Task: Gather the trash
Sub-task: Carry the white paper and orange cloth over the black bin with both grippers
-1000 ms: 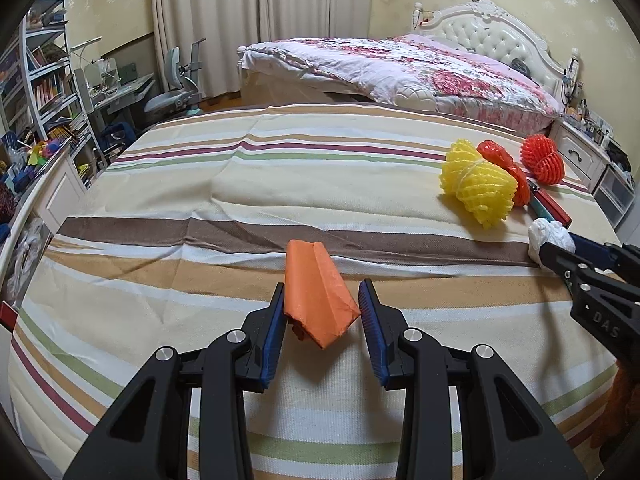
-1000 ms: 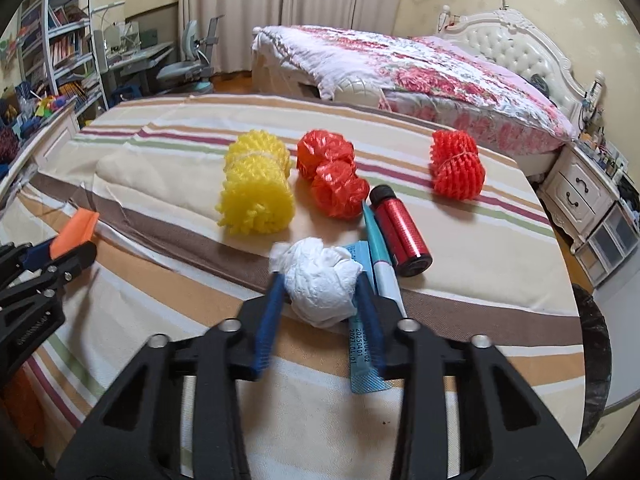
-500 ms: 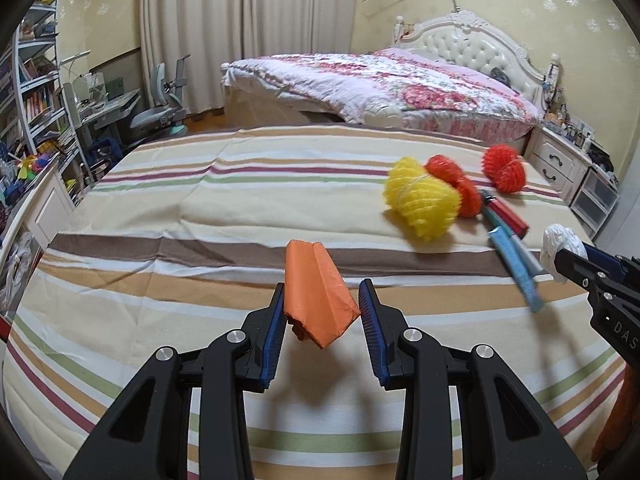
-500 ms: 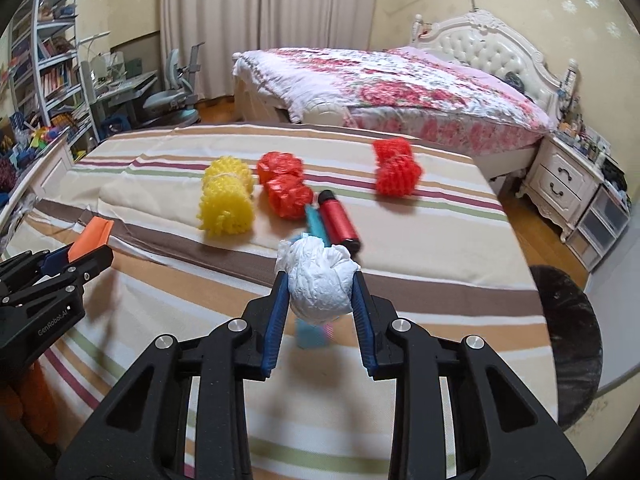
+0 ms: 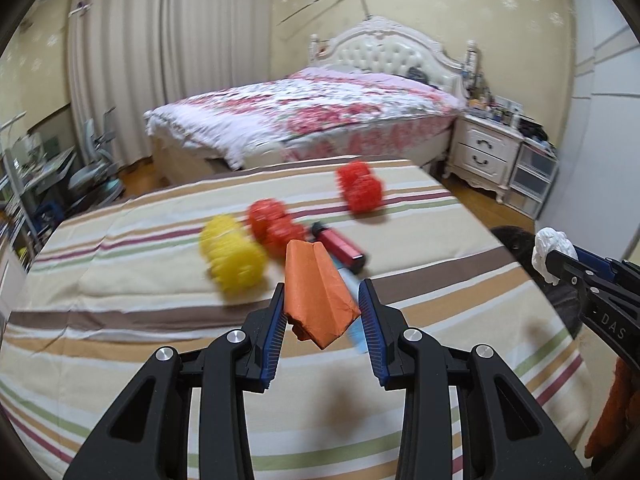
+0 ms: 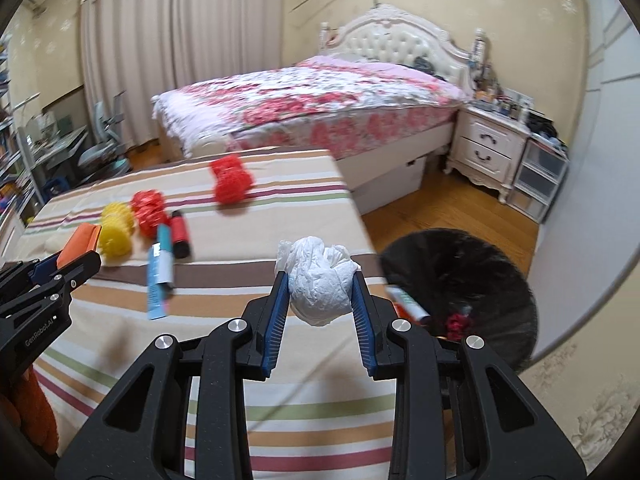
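My left gripper is shut on a folded orange paper piece and holds it above the striped bed cover. My right gripper is shut on a crumpled white tissue wad, held over the cover's right edge. The tissue also shows at the right of the left wrist view. A black round trash bin stands on the floor just right of the cover, with some trash inside.
On the cover lie a yellow honeycomb ball, red honeycomb balls, a red bottle and a teal tube. A floral bed and a white nightstand stand behind.
Both grippers have swung right with their loads. The trash bin has come into the right wrist view, and the honeycomb balls have shifted left in both views.
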`<action>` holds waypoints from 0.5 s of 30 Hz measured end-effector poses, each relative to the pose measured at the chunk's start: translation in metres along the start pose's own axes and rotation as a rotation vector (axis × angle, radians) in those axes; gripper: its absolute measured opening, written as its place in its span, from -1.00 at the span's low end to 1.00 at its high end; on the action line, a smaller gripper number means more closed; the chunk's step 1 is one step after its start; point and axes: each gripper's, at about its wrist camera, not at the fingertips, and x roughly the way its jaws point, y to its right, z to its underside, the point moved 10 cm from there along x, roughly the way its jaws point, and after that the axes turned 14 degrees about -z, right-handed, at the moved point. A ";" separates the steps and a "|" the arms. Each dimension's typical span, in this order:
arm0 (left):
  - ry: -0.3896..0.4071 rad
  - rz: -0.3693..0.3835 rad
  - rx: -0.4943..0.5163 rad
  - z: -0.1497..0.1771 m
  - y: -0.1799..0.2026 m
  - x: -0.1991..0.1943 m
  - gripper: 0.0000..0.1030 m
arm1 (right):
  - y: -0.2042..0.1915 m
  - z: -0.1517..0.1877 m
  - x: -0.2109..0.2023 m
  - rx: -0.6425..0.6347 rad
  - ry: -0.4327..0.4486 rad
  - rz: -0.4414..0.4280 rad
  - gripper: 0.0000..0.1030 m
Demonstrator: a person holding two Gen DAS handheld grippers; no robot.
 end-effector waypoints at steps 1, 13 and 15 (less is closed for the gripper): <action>0.006 0.013 0.010 -0.003 0.011 -0.001 -0.29 | 0.010 -0.001 -0.003 0.009 0.008 0.016 -0.40; 0.064 0.158 0.157 -0.034 0.148 0.002 -0.29 | 0.111 0.002 -0.014 0.116 0.044 0.155 -0.40; 0.063 0.165 0.170 -0.036 0.161 0.007 -0.29 | 0.123 0.003 -0.011 0.128 0.042 0.166 -0.40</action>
